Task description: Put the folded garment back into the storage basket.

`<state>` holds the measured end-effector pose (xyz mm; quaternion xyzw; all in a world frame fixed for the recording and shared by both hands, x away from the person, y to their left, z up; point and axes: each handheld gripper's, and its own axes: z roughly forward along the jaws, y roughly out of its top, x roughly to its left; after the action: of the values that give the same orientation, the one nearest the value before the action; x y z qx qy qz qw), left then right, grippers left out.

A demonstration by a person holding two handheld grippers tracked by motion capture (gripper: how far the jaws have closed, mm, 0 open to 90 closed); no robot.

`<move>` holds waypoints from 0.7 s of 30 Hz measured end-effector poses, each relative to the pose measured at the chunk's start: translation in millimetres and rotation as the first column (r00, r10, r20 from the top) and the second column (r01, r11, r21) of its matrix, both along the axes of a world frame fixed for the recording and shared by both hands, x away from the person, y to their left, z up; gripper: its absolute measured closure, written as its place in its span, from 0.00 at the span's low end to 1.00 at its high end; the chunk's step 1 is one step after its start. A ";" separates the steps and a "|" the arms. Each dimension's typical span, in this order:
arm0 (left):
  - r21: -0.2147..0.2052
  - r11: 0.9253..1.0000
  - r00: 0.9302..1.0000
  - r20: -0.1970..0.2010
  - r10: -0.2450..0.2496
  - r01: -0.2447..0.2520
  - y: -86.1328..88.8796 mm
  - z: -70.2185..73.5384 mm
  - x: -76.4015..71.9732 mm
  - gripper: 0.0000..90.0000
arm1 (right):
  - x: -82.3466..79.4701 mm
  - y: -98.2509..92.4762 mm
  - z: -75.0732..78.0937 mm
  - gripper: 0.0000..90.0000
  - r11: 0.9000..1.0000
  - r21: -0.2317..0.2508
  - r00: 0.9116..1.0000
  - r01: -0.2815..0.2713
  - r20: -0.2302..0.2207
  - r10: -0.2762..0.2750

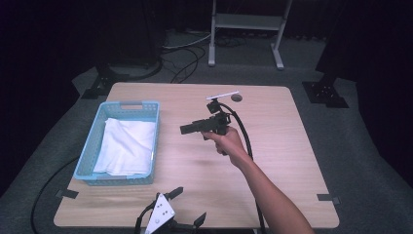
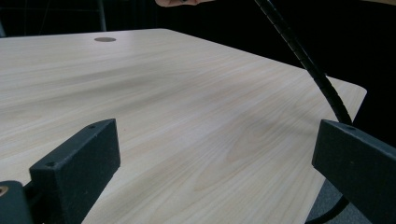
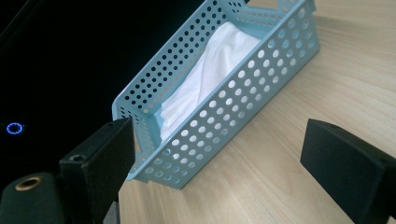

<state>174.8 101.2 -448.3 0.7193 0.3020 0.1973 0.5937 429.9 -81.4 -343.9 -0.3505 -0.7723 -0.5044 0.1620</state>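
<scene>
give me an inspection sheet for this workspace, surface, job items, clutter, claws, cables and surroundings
Surface: light wood table, bare apart from a round dark disc near the far edge.
Job's things: blue perforated basket at the left, white cloth folded inside it.
Clutter: nothing seen.
Claws: right claw held above the table by a hand, jaws open, pointing at the basket; left claw lying at the near edge, jaws open, holding nothing.
Cables: black ribbed cable trailing from the right claw; loose cables on the floor beyond.
Surroundings: grey carpet, metal stand behind, dark room.
</scene>
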 end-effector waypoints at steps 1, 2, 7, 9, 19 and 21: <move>0.000 1.000 1.000 0.000 0.000 0.000 0.0 0.0 0.1 0.01 | 0.0 -1.3 -1.0 0.11 1.000 0.001 1.000 0.000 0.000 0.000; 0.001 1.000 1.000 0.000 0.000 0.000 0.0 -0.2 0.1 0.01 | 0.1 -2.3 -1.6 0.11 1.000 -0.004 1.000 0.001 -0.004 -0.001; 0.005 1.000 1.000 -0.002 -0.002 0.002 -0.5 -0.6 0.2 0.01 | 0.5 -7.0 -2.9 0.11 1.000 -0.005 1.000 0.006 0.000 -0.006; 0.004 1.000 1.000 -0.002 -0.001 0.001 -0.5 -0.7 0.2 0.01 | 0.2 -8.8 -3.9 0.11 1.000 -0.009 1.000 0.007 -0.001 -0.007; 0.008 1.000 1.000 -0.003 -0.002 0.002 -1.8 -1.5 0.1 0.01 | -0.9 -18.7 -11.5 0.11 1.000 -0.020 1.000 0.023 -0.006 -0.023; 0.009 1.000 1.000 -0.003 -0.002 0.002 -1.9 -1.6 0.1 0.01 | -1.2 -21.5 -12.8 0.11 0.999 -0.020 1.000 0.029 -0.006 -0.029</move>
<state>174.9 99.3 -449.9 0.7224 0.3012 0.1969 0.5904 428.7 -102.9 -356.7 -0.3647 -0.7717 -0.4979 0.1534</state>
